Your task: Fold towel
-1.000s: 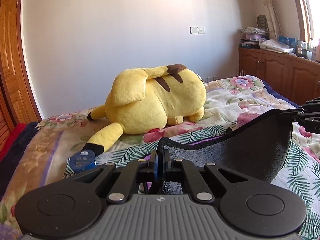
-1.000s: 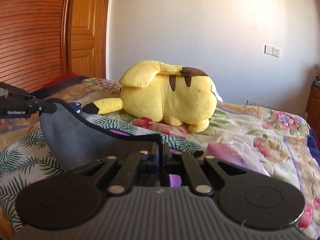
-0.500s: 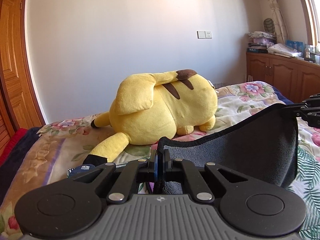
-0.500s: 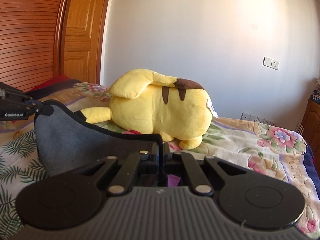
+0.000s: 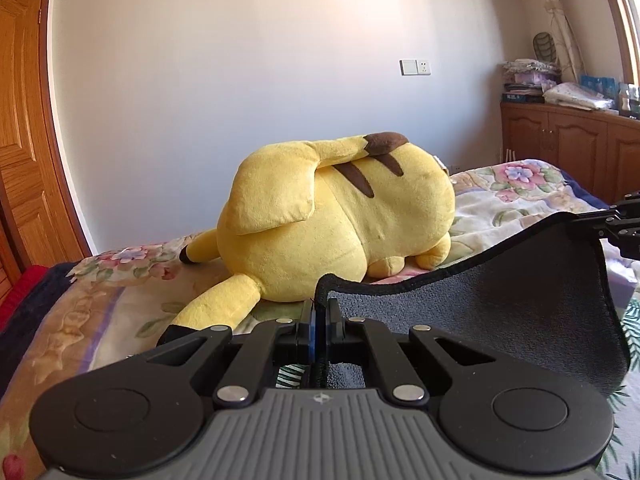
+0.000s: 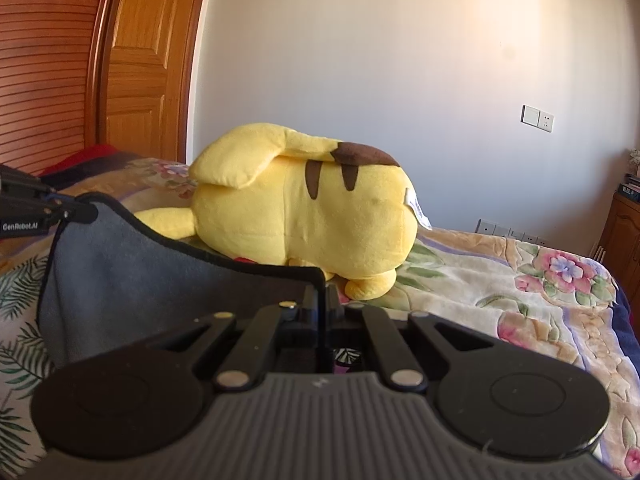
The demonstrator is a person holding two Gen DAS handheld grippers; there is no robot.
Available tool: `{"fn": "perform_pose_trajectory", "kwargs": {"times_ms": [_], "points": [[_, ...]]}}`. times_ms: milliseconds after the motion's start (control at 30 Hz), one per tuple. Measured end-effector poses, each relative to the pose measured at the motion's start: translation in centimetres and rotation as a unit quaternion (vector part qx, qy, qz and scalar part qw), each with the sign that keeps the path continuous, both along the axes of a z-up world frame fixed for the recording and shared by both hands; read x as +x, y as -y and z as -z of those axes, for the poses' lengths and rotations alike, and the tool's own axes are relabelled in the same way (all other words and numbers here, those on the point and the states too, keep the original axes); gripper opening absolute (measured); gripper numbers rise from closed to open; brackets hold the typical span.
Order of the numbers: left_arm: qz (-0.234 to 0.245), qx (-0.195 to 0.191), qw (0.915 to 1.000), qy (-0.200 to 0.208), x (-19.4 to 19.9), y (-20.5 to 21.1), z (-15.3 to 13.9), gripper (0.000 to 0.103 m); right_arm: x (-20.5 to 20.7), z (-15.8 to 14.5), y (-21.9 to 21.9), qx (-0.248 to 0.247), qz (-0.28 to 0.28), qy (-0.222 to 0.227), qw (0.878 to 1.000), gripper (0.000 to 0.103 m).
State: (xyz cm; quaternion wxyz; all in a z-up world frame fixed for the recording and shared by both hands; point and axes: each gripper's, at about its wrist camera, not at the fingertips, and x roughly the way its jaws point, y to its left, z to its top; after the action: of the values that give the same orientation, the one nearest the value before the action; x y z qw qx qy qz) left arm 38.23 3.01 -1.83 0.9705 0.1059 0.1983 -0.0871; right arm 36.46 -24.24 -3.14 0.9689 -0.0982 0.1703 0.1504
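A dark grey towel [image 5: 500,312] with a black hem hangs stretched between my two grippers above the bed. My left gripper [image 5: 319,312] is shut on one top corner of it. My right gripper [image 6: 323,300] is shut on the other top corner; the towel [image 6: 140,276] sags to its left. The right gripper also shows at the right edge of the left wrist view [image 5: 616,224], and the left gripper at the left edge of the right wrist view [image 6: 44,212]. The towel's lower part hangs out of sight behind the gripper bodies.
A big yellow plush toy [image 5: 340,224] lies on the bed just beyond the towel, also in the right wrist view [image 6: 304,216]. The bed carries a floral quilt [image 6: 520,292] and a palm-leaf sheet [image 6: 16,320]. A wooden door [image 6: 148,60] stands left, a wooden cabinet [image 5: 568,148] right.
Both grippers have risen and moved toward the plush toy with the towel held taut between them; the toy looks larger and the bed surface shows less.
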Motion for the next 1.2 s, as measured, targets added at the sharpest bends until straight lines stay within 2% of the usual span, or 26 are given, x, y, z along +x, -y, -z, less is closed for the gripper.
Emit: {"fn": "perform_pose_trajectory", "kwargs": {"times_ms": [467,667,833,933,1133,1200], "points": [[-0.003,0.020,0.9995,-0.024,4.6,-0.3,4.6,0.000,3.8,4.4,-0.2,-0.013,-0.001,-0.026,1.000,0.004],[0.005,0.039,0.9986,-0.036,5.7,0.3,6.3,0.000,4.7,6.1,-0.6,-0.023,-0.005,-0.040,0.999,0.004],[-0.005,0.034,0.9981,-0.051,6.0,0.3,7.3,0.000,5.2,7.1,-0.5,-0.022,0.001,-0.062,0.998,0.004],[0.003,0.034,0.9978,-0.057,5.7,0.5,7.3,0.005,5.1,7.4,-0.2,-0.018,0.005,-0.069,0.997,0.014],[0.002,0.013,0.9983,-0.057,3.7,0.8,5.5,0.020,3.5,5.8,0.3,-0.013,0.007,-0.077,0.997,0.014],[0.004,0.008,0.9983,-0.058,2.7,1.2,4.8,0.021,2.5,5.0,0.4,-0.010,0.004,-0.079,0.997,0.014]]}}
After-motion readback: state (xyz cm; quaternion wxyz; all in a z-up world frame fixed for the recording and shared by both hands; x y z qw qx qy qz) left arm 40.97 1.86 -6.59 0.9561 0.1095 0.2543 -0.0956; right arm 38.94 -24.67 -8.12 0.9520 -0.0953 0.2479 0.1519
